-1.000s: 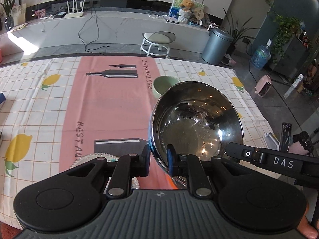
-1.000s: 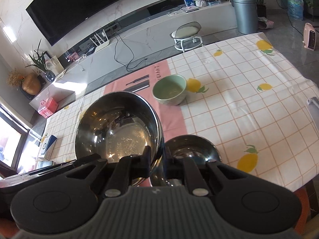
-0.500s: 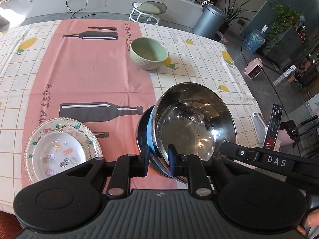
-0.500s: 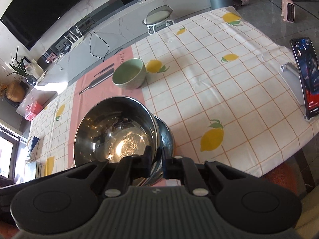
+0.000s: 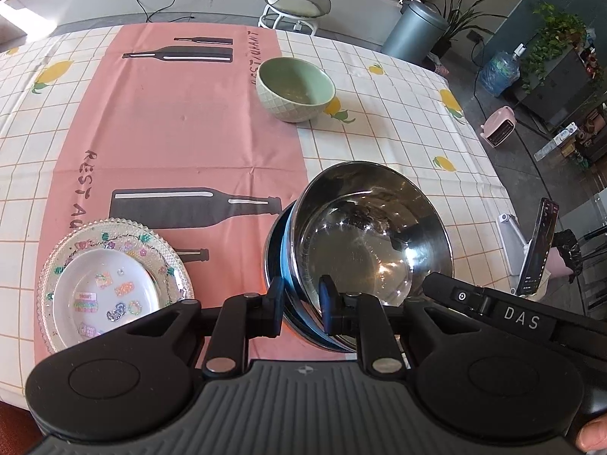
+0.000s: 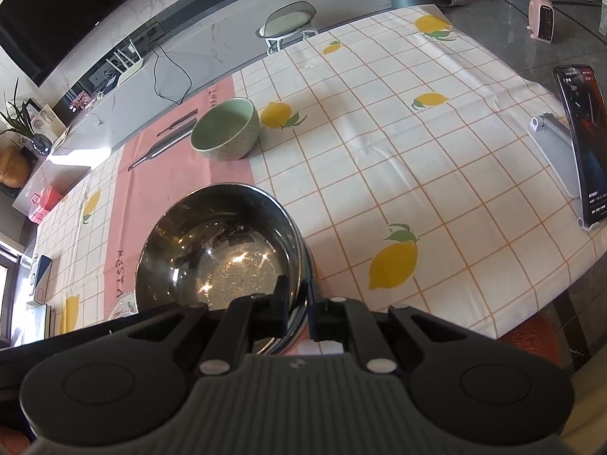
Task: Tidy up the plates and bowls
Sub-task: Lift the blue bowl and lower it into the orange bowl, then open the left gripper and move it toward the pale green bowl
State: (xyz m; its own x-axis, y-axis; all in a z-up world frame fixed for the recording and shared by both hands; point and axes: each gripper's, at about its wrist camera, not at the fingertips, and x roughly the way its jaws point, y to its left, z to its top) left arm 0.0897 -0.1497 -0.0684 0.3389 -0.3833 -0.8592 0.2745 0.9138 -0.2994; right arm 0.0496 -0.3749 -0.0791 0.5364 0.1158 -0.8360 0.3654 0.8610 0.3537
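Left wrist view, L to R: glass plate w/ a small white plate nested in it sits at the near-left table edge. Green bowl stands alone farther back, on the seam of the pink runner. Steel bowl is nested, tilted, in a second steel bowl w/ blue trim, near-right.

Left gripper: jaws nearly closed, straddling the near rims of both bowls; whether it pinches one rim or both I can't tell. Right gripper: jaws narrow, clamped across the rim of the steel bowl from the other side.

Risks, as I judge them:
- Top bowl isn't seated flat; if either grip lets go first it may rock or slide off the lower rim.
- Polished steel is slick, so the thin rim could slip from the pads.
- Uneven release could drag the stack toward the near edge.
- Phone on stand sits at the far right; a wide swing w/ the right gripper could clip it.
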